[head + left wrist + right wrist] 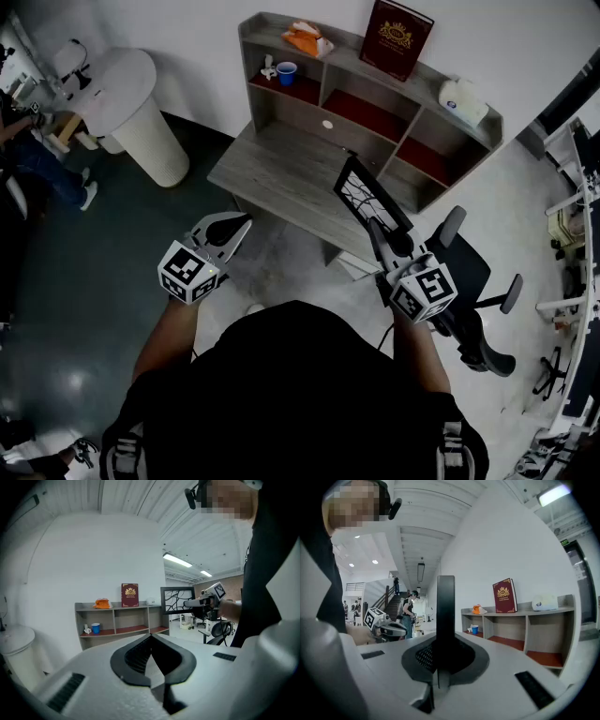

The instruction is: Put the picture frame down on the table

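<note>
Right of centre, the right gripper (377,232) clamps the black picture frame (364,195) above the grey table (272,173); the left gripper (240,225) is closed and empty

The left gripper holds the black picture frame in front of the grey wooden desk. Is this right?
No: the right gripper holds the black picture frame in front of the grey wooden desk, as the right gripper view shows.

Picture frame (367,199) blk, white inside w/ blk branch lines. Book (397,37) dark red, gold crest. Cup (287,71) blue. Soft thing (306,38) up top orange. Desk (272,169) grey wood grain — shelf floors red.
</note>
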